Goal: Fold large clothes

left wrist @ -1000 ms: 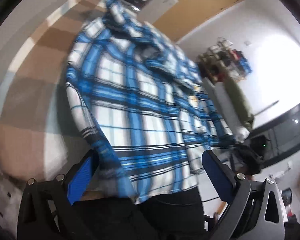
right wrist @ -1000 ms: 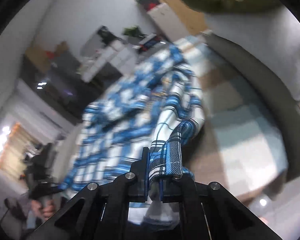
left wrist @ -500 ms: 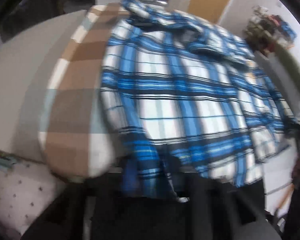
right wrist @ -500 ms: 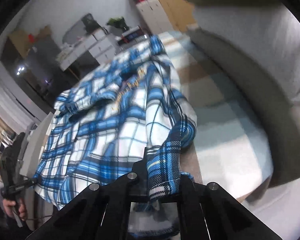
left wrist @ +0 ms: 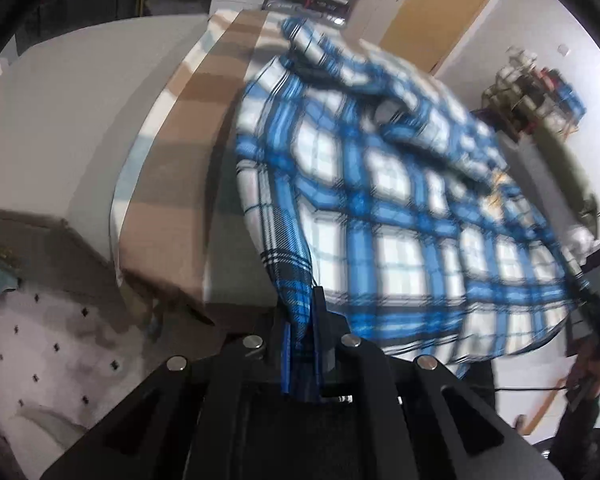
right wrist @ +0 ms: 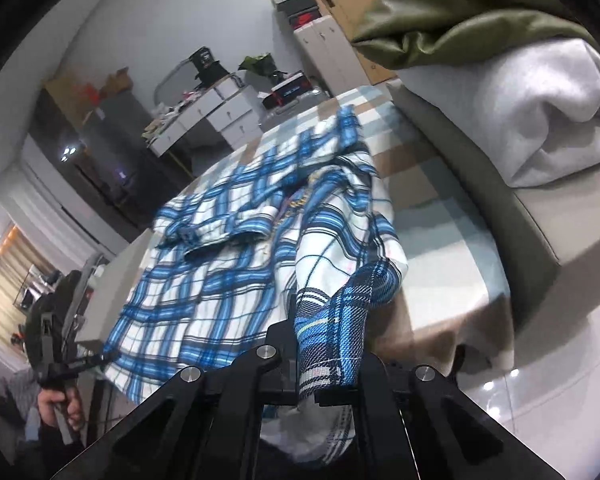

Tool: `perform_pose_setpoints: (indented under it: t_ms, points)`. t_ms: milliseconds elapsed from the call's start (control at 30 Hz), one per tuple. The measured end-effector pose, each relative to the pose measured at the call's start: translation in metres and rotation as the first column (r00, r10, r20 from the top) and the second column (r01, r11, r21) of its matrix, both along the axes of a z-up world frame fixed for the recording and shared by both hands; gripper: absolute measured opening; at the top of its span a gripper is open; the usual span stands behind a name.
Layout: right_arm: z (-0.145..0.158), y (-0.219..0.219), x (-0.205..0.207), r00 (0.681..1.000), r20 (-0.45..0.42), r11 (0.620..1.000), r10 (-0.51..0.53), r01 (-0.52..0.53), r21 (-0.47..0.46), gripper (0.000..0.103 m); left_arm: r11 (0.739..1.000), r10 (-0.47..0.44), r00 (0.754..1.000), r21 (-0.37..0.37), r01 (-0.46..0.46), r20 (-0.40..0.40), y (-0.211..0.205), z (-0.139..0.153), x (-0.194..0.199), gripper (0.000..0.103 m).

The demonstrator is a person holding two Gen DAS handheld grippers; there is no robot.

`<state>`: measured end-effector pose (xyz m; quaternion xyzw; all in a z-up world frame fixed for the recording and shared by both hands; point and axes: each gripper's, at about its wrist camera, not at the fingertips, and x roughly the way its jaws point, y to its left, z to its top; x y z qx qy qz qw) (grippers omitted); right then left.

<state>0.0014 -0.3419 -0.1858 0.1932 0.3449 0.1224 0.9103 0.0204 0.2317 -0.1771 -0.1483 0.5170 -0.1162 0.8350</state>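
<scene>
blue-white plaid shirt (left wrist: pixel 400 216); tan-checked bedcover (left wrist: pixel 188 168)

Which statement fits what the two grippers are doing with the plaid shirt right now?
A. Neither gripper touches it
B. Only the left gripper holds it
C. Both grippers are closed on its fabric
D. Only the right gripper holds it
C: the left gripper and the right gripper each have their fingers shut on a bunched edge of the blue plaid shirt, which lies spread over the bed.
</scene>
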Motion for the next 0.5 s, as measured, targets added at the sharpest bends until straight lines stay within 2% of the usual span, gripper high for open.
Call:
perform_pose_setpoints:
  t_ms: [100,200,333,433,500]
  points:
    - [0.012,0.006,0.008,1.0,0.018,1.0,0.002,-0.003,0.015,0.003,0.997,-0.033,0.999,-0.065,0.033,0.007,-0.005,0.014,0.024,0.003]
    - [0.031,0.014,0.033,0.999,0.05,1.0,0.009,-0.01,0.02,0.004,0.997,-0.077,0.997,-0.023,0.078,0.029,-0.016,0.036,0.061,0.003]
    - [0.066,0.021,0.079,0.997,0.079,1.0,0.021,-0.022,0.004,0.004,0.992,-0.122,0.992,-0.041,0.123,0.029,-0.029,0.067,0.122,0.003]
    - [0.089,0.028,0.127,0.999,0.047,0.998,-0.005,0.008,-0.067,0.006,0.991,-0.131,0.991,-0.032,0.131,-0.004,-0.037,0.08,0.171,0.003]
    - [0.094,0.033,0.168,1.0,-0.021,0.992,-0.022,0.019,-0.127,0.007,0.991,-0.124,0.991,-0.045,0.122,-0.046,-0.038,0.075,0.197,0.003]
